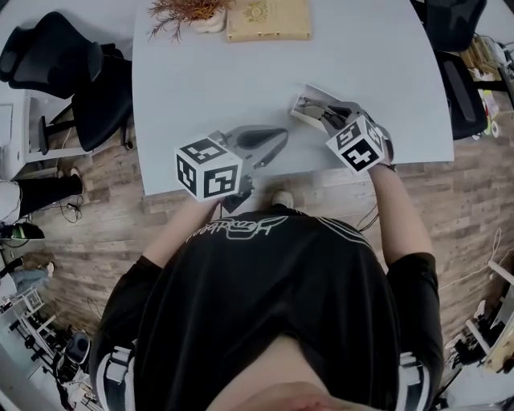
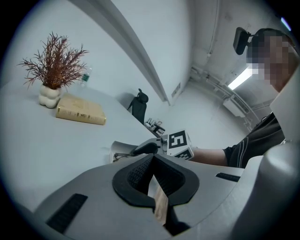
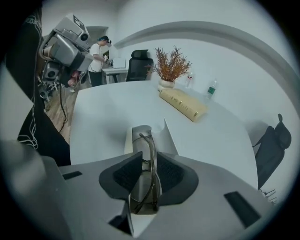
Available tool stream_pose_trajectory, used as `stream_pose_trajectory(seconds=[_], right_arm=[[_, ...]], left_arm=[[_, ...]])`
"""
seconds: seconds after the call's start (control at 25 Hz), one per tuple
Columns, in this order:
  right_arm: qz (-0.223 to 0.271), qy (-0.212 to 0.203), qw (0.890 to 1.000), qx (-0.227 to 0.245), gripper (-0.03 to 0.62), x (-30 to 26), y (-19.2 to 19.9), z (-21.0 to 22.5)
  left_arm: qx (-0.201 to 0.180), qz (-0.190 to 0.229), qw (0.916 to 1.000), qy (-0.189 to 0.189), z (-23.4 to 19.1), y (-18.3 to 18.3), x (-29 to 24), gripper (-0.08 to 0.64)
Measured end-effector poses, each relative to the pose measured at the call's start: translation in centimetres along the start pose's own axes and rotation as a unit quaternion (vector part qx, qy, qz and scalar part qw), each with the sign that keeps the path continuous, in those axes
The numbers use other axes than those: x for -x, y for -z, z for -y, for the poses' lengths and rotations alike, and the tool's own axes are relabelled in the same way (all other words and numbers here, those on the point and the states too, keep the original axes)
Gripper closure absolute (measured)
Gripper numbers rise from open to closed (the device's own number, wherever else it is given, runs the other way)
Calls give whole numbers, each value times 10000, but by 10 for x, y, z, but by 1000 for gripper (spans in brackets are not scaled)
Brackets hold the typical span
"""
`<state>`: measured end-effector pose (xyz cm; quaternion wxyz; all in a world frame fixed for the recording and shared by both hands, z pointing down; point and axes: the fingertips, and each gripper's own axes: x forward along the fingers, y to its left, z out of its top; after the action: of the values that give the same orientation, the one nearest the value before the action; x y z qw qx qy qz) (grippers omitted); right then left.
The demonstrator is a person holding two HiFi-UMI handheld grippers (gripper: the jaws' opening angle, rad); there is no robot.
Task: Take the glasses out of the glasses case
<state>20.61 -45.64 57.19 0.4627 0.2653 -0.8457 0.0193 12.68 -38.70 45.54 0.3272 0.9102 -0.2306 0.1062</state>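
Observation:
An open white glasses case (image 1: pixel 301 106) lies near the table's front edge on the right. My right gripper (image 1: pixel 323 116) reaches into it. In the right gripper view, a pair of folded thin-framed glasses (image 3: pixel 149 154) stands on edge between the pads, and the right gripper (image 3: pixel 146 161) is shut on them just over the case (image 3: pixel 140 137). My left gripper (image 1: pixel 273 140) hovers to the left of the case, apart from it and pointing right. Its jaws (image 2: pixel 152 176) are shut with nothing between them. From the left gripper view the case (image 2: pixel 118 151) shows beyond the jaws.
A tan book (image 1: pixel 268 19) and a dried plant in a white vase (image 1: pixel 193 11) sit at the table's far edge. Black office chairs (image 1: pixel 56 68) stand left and right of the white table (image 1: pixel 217 80). The wood floor lies below its front edge.

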Motion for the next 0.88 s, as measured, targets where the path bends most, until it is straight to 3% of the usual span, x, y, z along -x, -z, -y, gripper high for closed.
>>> stream_pose_trajectory(seconds=[0.28,0.88], right_arm=[[-360,37,9993,23,531,-11,10,3],[-500,4,9986,172,571,-12,10,3]], left_arm=[[79,94,9999,-118,-9,1,4,552],[174,39,9995,-272,-19,8,10,552]])
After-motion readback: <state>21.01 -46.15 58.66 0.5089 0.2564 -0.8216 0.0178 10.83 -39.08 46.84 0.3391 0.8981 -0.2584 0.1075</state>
